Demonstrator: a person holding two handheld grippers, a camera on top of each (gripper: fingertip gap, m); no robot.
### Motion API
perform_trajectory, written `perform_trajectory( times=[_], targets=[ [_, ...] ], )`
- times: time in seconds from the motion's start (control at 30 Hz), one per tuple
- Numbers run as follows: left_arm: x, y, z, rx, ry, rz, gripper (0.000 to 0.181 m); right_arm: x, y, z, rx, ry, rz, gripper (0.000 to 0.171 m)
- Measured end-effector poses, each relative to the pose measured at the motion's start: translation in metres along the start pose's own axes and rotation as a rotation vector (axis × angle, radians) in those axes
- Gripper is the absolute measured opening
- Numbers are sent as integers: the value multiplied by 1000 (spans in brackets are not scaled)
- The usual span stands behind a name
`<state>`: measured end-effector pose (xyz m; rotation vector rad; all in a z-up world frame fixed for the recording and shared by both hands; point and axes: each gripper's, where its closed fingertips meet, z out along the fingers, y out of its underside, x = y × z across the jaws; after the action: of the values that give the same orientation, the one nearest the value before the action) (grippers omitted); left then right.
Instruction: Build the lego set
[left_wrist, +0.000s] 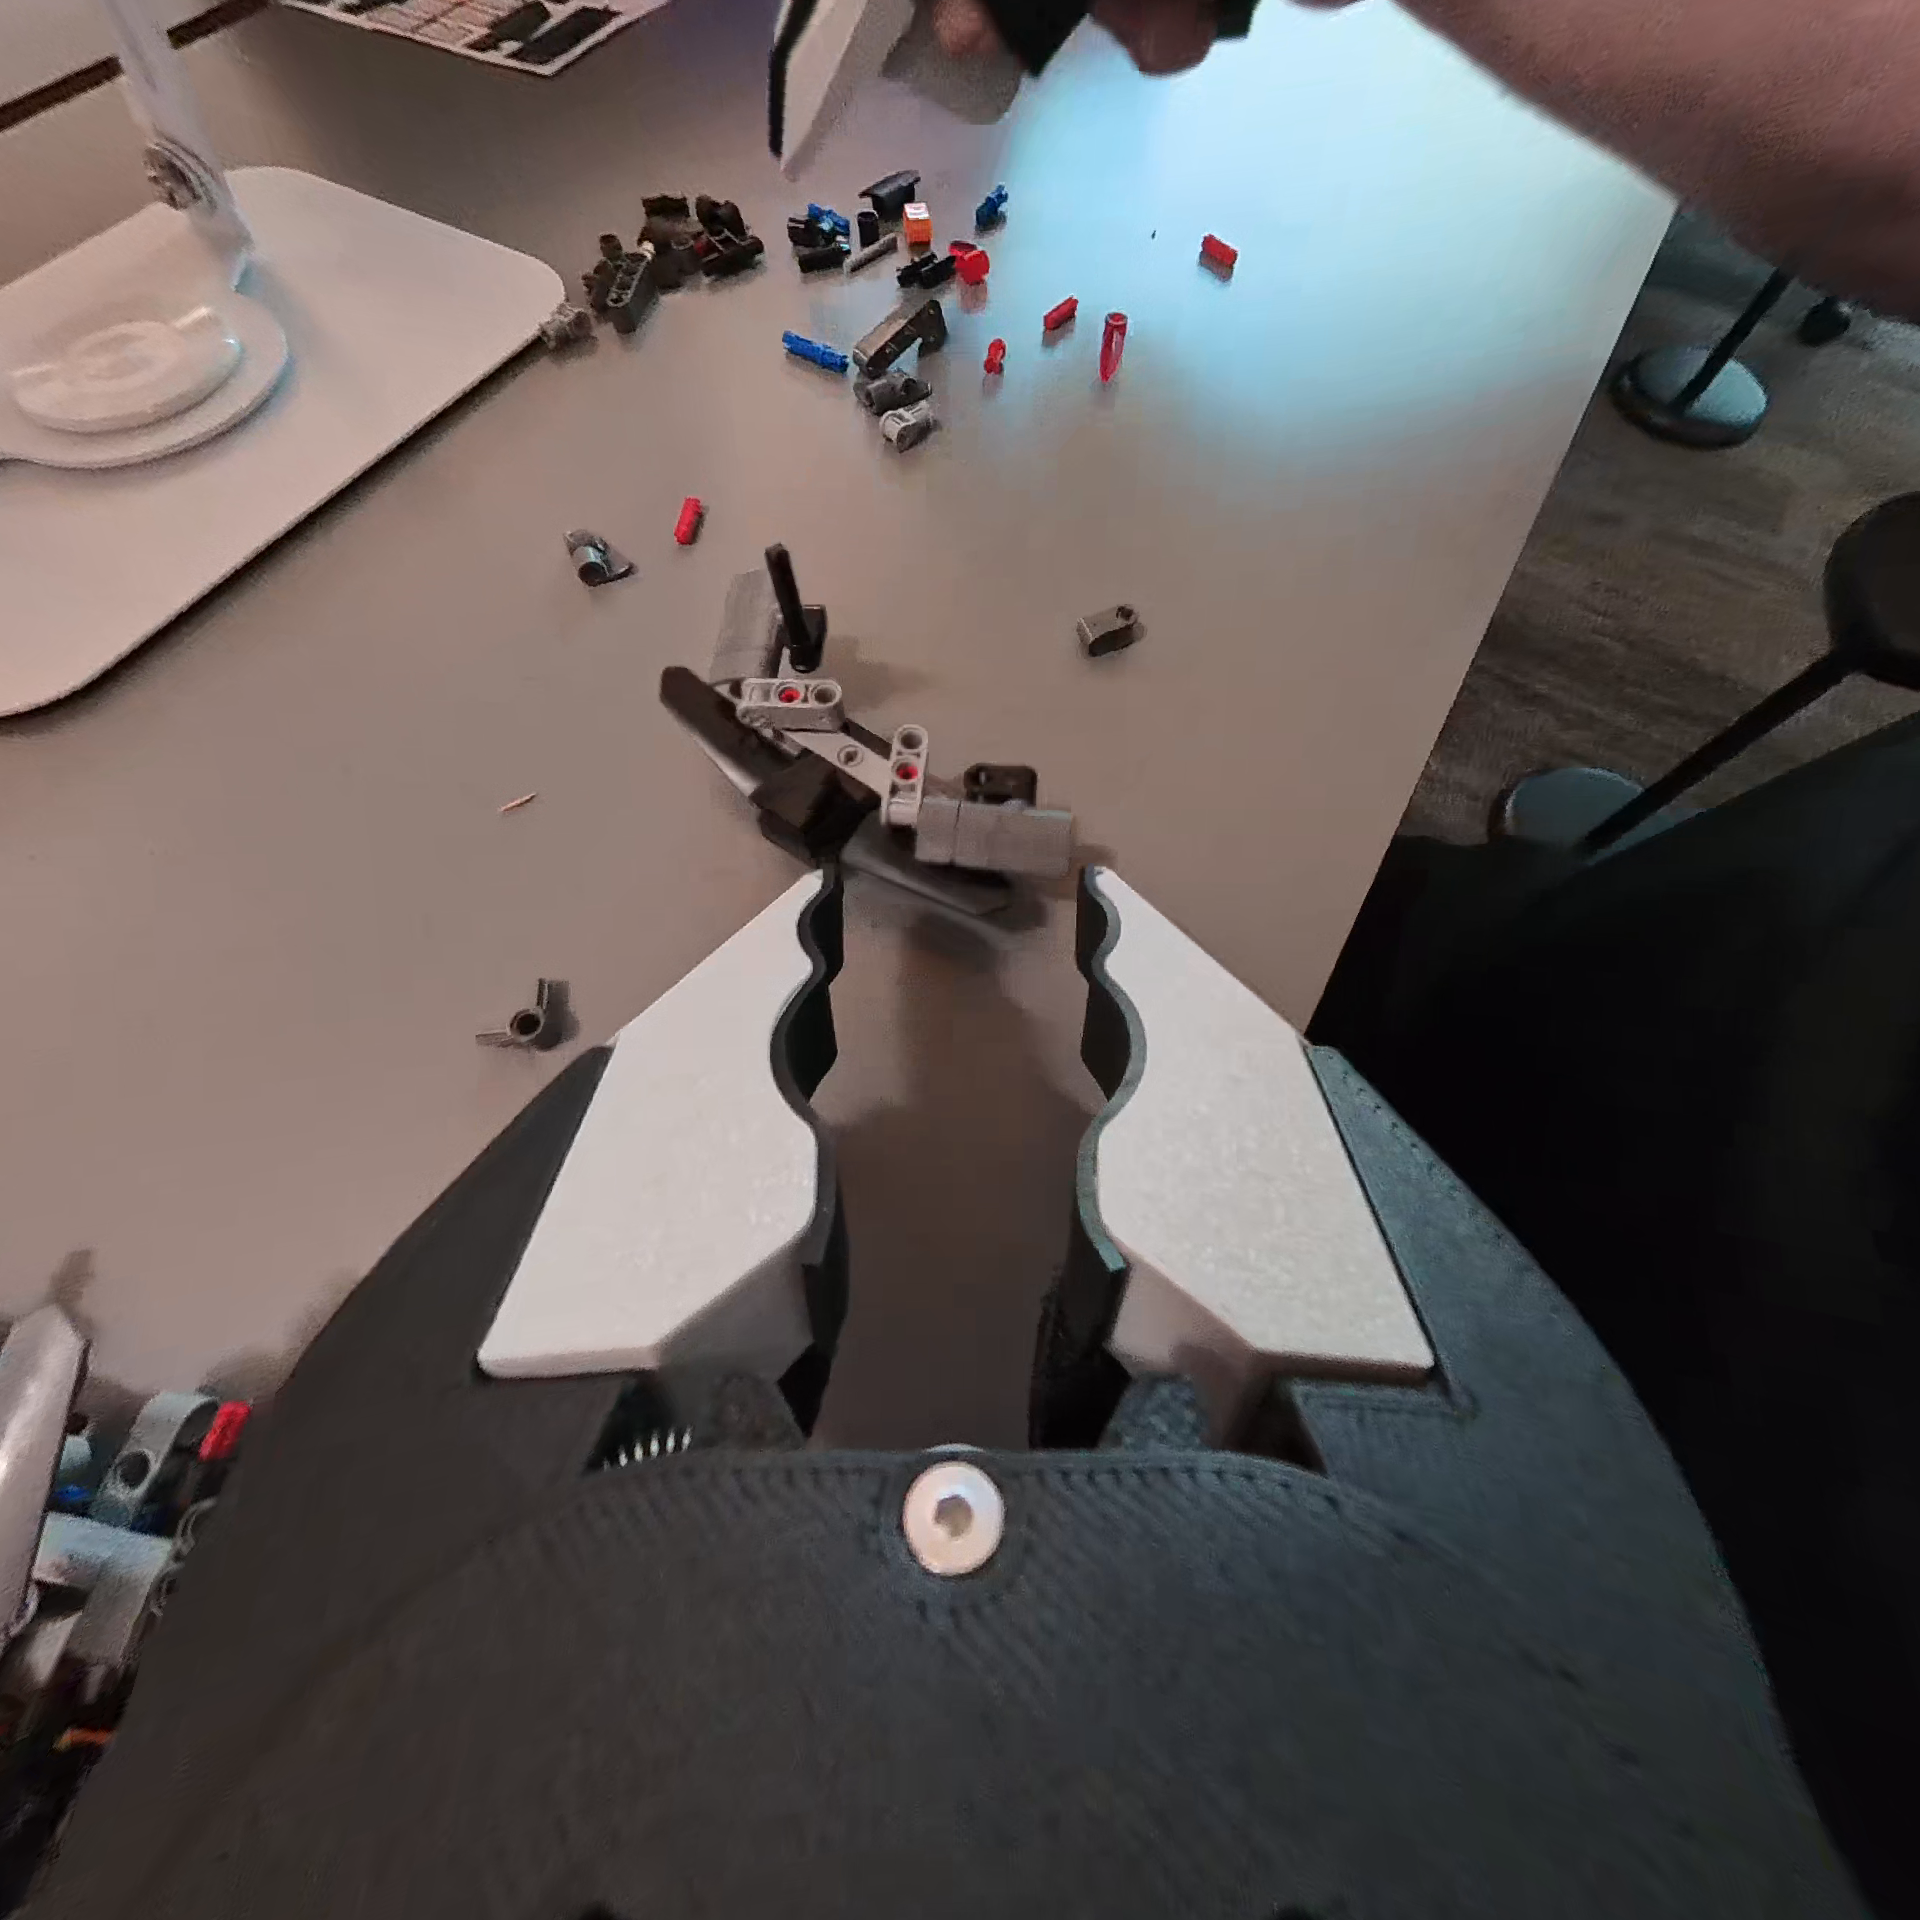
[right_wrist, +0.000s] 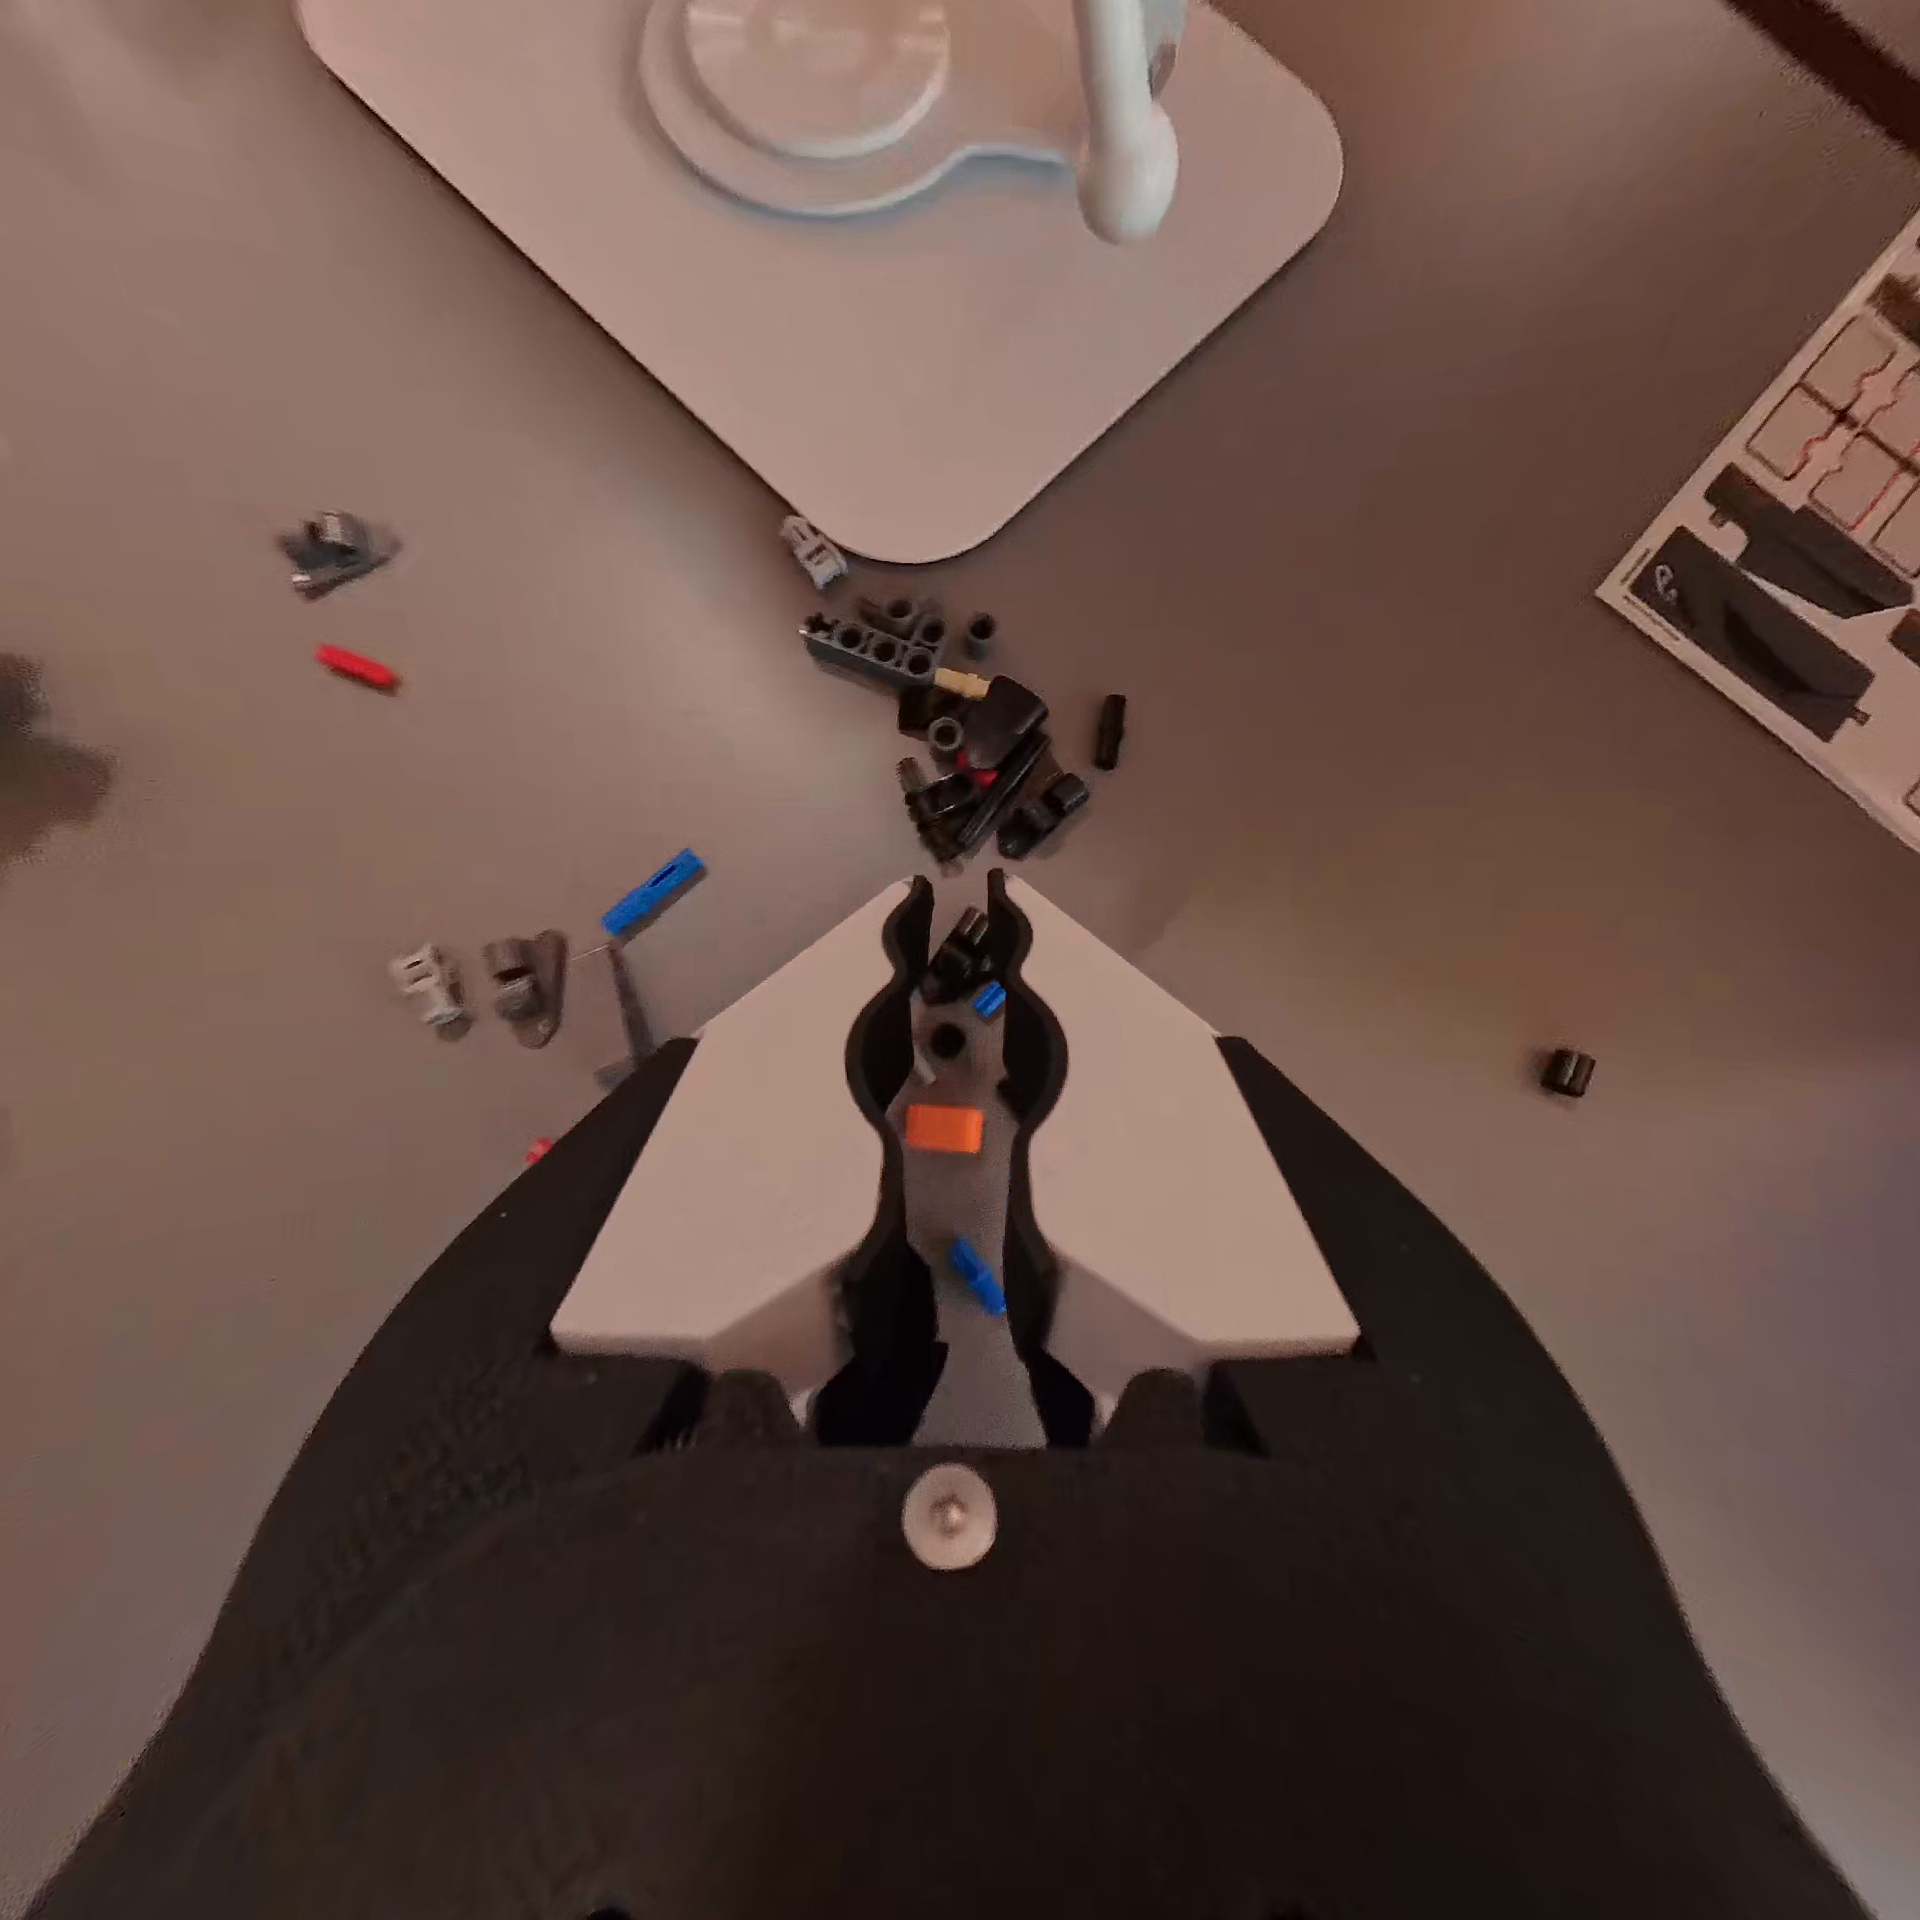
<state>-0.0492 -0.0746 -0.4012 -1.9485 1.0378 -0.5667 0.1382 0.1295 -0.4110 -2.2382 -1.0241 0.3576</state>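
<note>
1. One part-built lego assembly (left_wrist: 847, 774) (black and light grey, two red pin heads showing) lies on the grey table (left_wrist: 312, 883), just beyond the tips of the left gripper (left_wrist: 956, 883).
2. The left gripper's jaws are spread apart, with nothing between them.
3. The right gripper (right_wrist: 956, 883) is seen with its tips nearly closed; a small black piece (right_wrist: 961, 945) sits between the fingers, though a firm grip cannot be confirmed.
4. Beyond the assembly, loose pieces are scattered: about six red, three blue, one orange piece (left_wrist: 916, 220).
5. One white stand base (left_wrist: 260, 416) rests left of the assembly; a sticker sheet (right_wrist: 1808, 582) lies farther off.
6. Right of the assembly the table ends; dark carpet (left_wrist: 1662, 582) is visible.
</note>
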Motion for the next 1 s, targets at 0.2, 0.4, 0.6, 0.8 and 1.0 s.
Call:
perform_trajectory(
  times=[0.2,0.4,0.6,0.8,1.0],
  targets=[
    [-3,2,-7,29,-6,-29,43,8,1,22,-44,8,58,7],
    [-5,-4,-9,59,27,-76,43,9,0,27,-69,21,65,9],
    [-7,-4,-9,62,32,-88,44,6,-9,18,-64,63,37,15],
    [-8,-4,-9,65,49,-111,44,7,-1,28,-103,67,43,13],
    [-8,-3,-9,65,56,-122,45,8,-4,31,-72,46,62,6]
  ],
)
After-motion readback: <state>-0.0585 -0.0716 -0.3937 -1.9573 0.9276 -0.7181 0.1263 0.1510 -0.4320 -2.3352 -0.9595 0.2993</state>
